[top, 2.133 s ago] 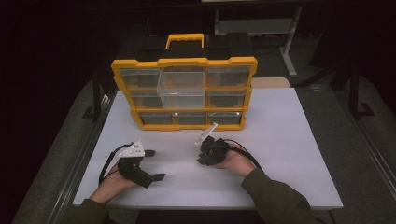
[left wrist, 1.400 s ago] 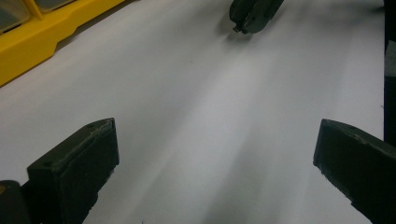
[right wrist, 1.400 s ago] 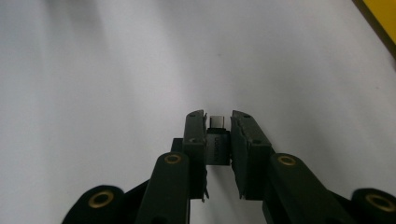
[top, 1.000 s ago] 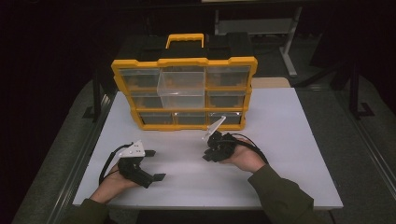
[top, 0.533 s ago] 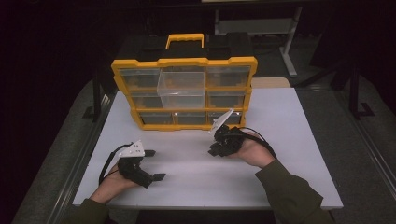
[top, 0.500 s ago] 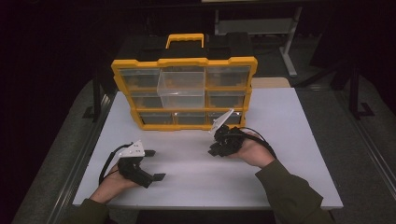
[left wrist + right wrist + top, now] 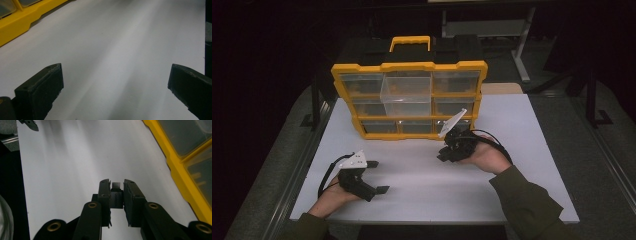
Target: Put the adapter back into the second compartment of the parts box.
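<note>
Right gripper (image 7: 116, 187) jaws are closed on a small dark adapter-like plug (image 7: 116, 196); we see its metal tip poking out between the pads, long axis running along the jaws. In the high view this gripper (image 7: 447, 154) sits over the table's (image 7: 532, 150) middle, just short of the yellow organizer (image 7: 409, 66) that stands along the far edge. We judge the key relation to be this: the organizer lies ahead and to the side of the held plug, its bottom-row right drawer (image 7: 453, 125) nearest, so the right hand is the closer one. Jaws point away from the drawers, toward the table's left, so we expect a turn before any drop. Left gripper (image 7: 374, 176) rests near the front left corner, jaws wide apart and empty (image 7: 112, 82), well apart from the organizer. Open white surface lies between both hands; we see no clutter.
</note>
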`<state>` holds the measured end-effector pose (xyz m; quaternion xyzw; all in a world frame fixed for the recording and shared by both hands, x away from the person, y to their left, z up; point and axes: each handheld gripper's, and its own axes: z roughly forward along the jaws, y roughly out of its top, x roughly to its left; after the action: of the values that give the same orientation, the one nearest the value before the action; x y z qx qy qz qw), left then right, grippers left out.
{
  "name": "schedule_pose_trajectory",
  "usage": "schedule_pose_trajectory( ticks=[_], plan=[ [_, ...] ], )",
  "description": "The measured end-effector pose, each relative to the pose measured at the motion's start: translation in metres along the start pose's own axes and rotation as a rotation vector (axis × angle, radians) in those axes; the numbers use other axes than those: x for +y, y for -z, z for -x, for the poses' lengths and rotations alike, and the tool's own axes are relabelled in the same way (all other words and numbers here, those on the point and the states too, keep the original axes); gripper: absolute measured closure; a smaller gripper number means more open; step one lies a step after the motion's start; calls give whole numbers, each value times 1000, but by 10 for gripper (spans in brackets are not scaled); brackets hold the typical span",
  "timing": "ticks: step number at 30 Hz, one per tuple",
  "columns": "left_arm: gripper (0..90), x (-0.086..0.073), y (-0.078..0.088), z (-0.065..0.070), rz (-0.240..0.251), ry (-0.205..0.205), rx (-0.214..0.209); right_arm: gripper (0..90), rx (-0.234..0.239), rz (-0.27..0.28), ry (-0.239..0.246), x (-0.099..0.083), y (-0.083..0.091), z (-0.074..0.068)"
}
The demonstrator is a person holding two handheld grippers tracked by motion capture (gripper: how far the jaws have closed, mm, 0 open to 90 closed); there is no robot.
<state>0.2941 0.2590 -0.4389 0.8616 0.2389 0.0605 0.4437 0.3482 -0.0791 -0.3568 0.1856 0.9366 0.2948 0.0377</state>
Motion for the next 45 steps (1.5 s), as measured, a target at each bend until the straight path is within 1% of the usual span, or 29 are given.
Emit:
schedule_pose_trajectory(
  ticks=[8,12,14,28,35,38,45],
  plan=[
    [0,0,0,0,1,0,-1,752,-2,9,4,5,10,2],
    [0,0,0,0,-2,-2,0,752,-4,2,11,7,15,2],
    [0,0,0,0,0,-1,-1,752,-8,0,7,9,18,2],
    [0,0,0,0,-1,3,1,752,-11,11,27,20,42,8],
    [0,0,0,0,-1,2,-1,752,-6,25,21,24,53,12],
    [0,0,0,0,-1,2,-1,752,-5,22,19,26,57,13],
    [0,0,0,0,1,4,-1,752,-3,39,13,32,69,16]
  ],
)
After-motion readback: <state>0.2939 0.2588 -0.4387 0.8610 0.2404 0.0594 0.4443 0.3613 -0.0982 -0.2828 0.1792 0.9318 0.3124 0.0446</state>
